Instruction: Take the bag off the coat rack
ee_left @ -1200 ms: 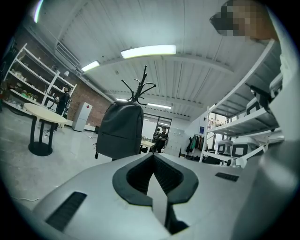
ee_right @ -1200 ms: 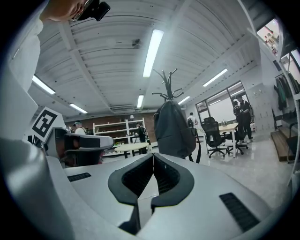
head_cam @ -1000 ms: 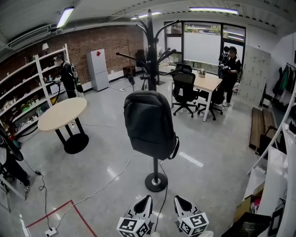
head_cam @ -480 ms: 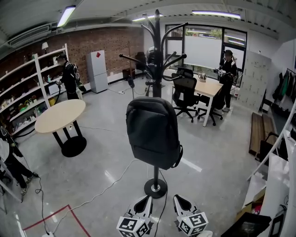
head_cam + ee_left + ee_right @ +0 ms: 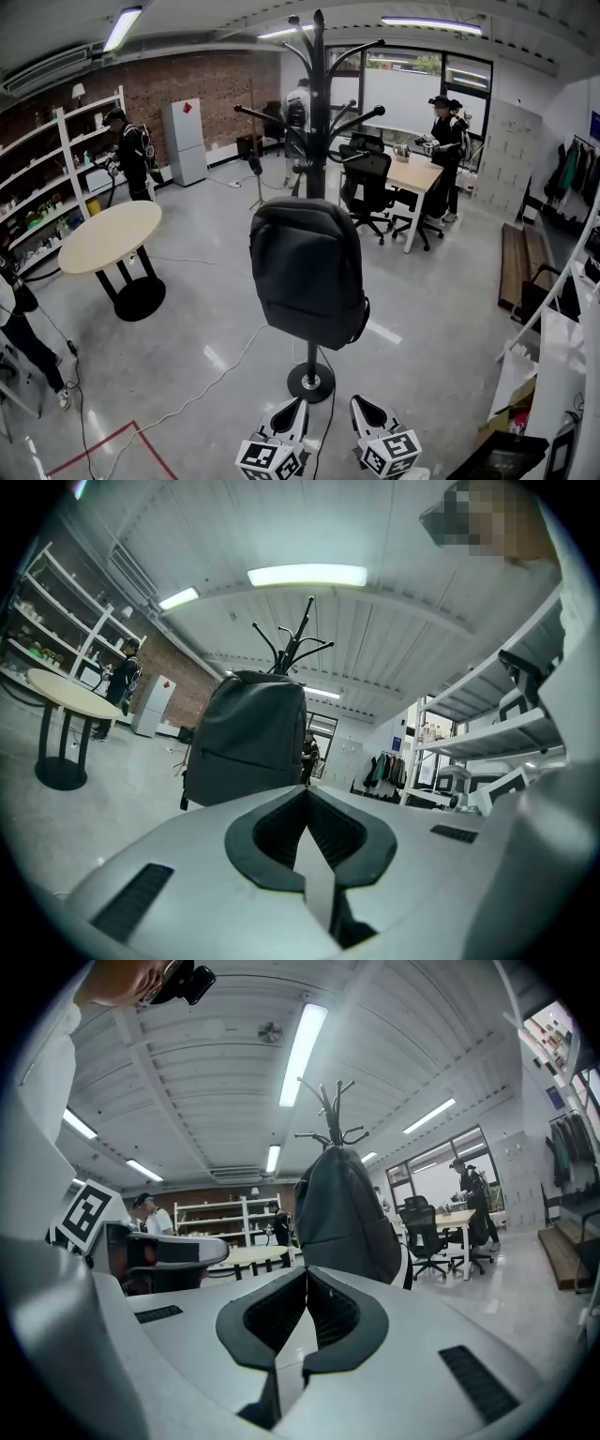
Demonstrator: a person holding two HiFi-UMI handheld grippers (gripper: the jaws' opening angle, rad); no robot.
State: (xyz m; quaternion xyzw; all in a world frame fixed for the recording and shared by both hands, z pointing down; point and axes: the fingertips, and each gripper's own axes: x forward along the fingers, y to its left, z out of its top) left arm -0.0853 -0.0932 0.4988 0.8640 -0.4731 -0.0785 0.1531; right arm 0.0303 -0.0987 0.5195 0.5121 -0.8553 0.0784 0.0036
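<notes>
A dark grey backpack hangs on a black coat rack in the middle of the room; its round base stands on the floor. My left gripper and right gripper are low at the bottom edge of the head view, short of the rack's base and apart from the bag. Both are shut with nothing between the jaws. The backpack fills the middle of the left gripper view ahead of the left gripper. The backpack also stands beyond the right gripper.
A round beige table stands at the left, shelves behind it. A desk with black office chairs is behind the rack. People stand at the shelves and by the desk. A cable runs over the floor; boxes crowd the right.
The head view has shifted a little: the backpack and rack sit slightly larger and more upright in the frame. Both grippers stay at the bottom edge, shut. People in the background have moved.
</notes>
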